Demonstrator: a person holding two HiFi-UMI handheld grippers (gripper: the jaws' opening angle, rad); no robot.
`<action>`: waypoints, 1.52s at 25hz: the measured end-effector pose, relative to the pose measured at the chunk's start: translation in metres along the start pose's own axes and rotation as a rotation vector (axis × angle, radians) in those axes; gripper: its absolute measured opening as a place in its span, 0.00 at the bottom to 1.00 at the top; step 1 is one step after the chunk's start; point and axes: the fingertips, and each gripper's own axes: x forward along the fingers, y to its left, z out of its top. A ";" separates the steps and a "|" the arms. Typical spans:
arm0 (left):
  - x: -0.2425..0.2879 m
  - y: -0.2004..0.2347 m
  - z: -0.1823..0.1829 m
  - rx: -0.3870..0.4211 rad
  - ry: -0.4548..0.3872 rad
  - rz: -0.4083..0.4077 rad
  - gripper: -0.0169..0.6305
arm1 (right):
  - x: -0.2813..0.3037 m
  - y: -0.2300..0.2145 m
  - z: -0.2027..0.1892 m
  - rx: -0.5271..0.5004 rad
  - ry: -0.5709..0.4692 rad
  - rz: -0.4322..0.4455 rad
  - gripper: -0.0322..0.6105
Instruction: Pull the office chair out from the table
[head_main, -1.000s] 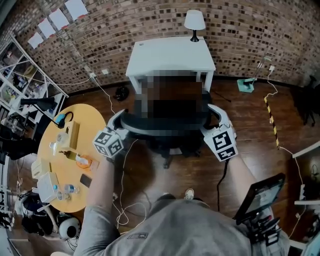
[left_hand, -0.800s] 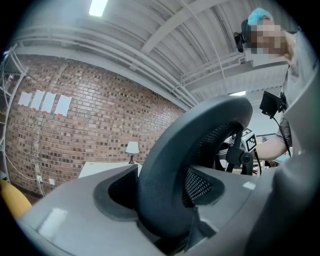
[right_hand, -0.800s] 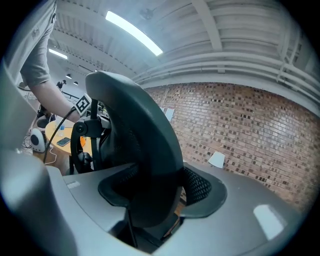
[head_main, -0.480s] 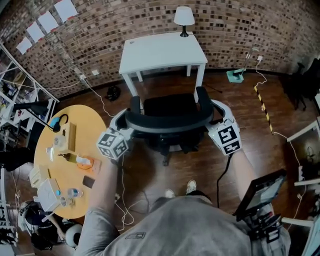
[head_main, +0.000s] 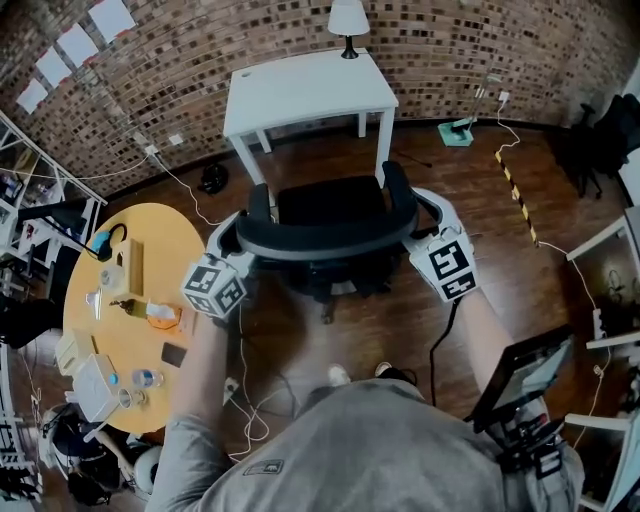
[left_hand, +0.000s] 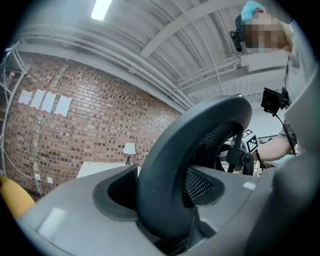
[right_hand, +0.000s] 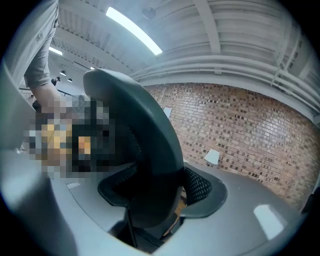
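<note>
Brick wall (head_main: 500, 40) with 3 white sheets (head_main: 75, 45), dark wooden floor (head_main: 480, 200), round yellow table (head_main: 175, 240) at left.

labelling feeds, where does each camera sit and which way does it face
Head view: on the head, steeply down on office chair, white table; forearms and left gripper, right gripper show.
Left gripper view: rides that gripper, facing the backrest between its jaws; other forearm shows.
Right gripper view: likewise, from the opposite side; a sleeve shows.
Shared: backrest, lamp.

L gripper (head_main: 236, 240) & R gripper (head_main: 424, 212) both clamped, arms fwd.
</note>
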 end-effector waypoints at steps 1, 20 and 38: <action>-0.001 -0.001 0.000 0.000 -0.001 0.004 0.46 | -0.001 0.000 0.000 -0.001 -0.002 0.002 0.48; -0.013 -0.017 -0.002 0.015 -0.021 0.083 0.46 | -0.012 0.003 -0.004 -0.009 -0.021 0.018 0.47; -0.070 -0.062 -0.015 -0.001 -0.056 0.297 0.44 | -0.049 0.015 -0.024 0.129 -0.089 -0.009 0.39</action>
